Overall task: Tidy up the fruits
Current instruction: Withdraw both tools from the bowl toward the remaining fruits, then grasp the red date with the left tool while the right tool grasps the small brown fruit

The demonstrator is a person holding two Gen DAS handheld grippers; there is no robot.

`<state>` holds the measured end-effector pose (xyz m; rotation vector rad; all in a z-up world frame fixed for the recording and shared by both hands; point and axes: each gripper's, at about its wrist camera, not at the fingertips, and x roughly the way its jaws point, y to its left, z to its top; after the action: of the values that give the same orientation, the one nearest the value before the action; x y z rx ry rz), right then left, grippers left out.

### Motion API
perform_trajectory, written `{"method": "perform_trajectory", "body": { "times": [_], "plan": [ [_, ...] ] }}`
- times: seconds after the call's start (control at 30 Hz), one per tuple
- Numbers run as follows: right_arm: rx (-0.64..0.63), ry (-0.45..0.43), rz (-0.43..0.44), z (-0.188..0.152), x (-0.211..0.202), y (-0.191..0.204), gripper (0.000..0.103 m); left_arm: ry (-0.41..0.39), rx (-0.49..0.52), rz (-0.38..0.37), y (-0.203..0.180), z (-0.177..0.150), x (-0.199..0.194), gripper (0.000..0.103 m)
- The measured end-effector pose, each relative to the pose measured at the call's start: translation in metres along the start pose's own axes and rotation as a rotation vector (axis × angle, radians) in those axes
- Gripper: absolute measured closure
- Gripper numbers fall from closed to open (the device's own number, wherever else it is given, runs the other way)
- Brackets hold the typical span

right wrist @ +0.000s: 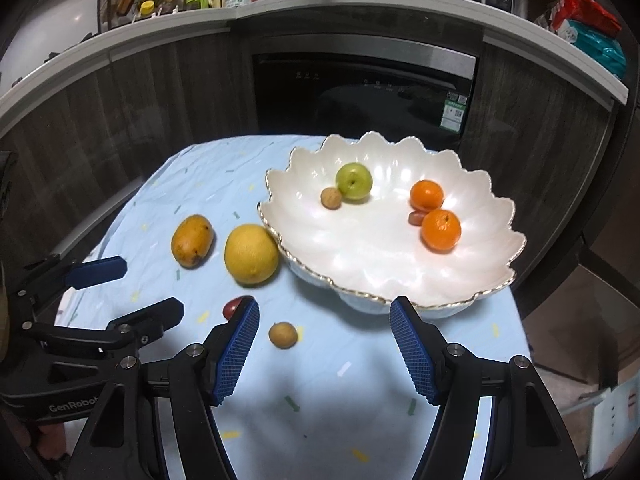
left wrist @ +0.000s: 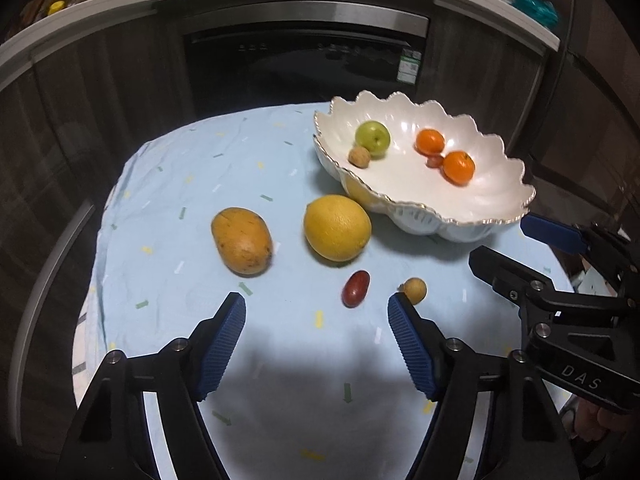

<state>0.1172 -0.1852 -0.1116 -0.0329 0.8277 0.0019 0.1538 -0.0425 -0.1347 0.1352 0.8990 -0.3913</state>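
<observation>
A white scalloped bowl [right wrist: 460, 280] with a gold rim holds a green apple [right wrist: 353, 181], a walnut [right wrist: 331, 198], two tangerines [right wrist: 426, 195] [right wrist: 441, 229] and a red date [right wrist: 416, 218] between them. On the cloth beside it lie a mango [right wrist: 192, 241], a yellow grapefruit [right wrist: 251, 253], another red date [left wrist: 355, 288] and a longan [right wrist: 283, 334]

Both cameras ride the grippers, looking down and forward over the table's [left wrist: 172, 184] near edge toward the oven [right wrist: 360, 92] — the left one from the left, the right one nearer the bowl [right wrist: 400, 264]. They share the bowl and the loose fruit.
</observation>
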Motion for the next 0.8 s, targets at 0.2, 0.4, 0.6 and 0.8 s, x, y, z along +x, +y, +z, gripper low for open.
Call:
{"method": "perform_trajectory", "body": {
  "times": [0.2, 0.4, 0.6, 0.8],
  "plan": [
    [-0.029, 0.023, 0.028, -0.006, 0.011, 0.003, 0.035, 0.011, 0.051, -0.024, -0.003, -0.004, 0.015, 0.037],
    [-0.061, 0.055, 0.068, -0.010, 0.027, 0.004, 0.044, 0.019, 0.115, -0.060, -0.010, -0.005, 0.030, 0.046],
    [-0.088, 0.083, 0.119, -0.014, 0.041, 0.005, 0.050, 0.029, 0.165, -0.096, -0.014, -0.003, 0.047, 0.052],
    [-0.102, 0.107, 0.153, -0.015, 0.054, 0.005, 0.055, 0.043, 0.200, -0.121, -0.019, -0.002, 0.062, 0.061]
  ]
}}
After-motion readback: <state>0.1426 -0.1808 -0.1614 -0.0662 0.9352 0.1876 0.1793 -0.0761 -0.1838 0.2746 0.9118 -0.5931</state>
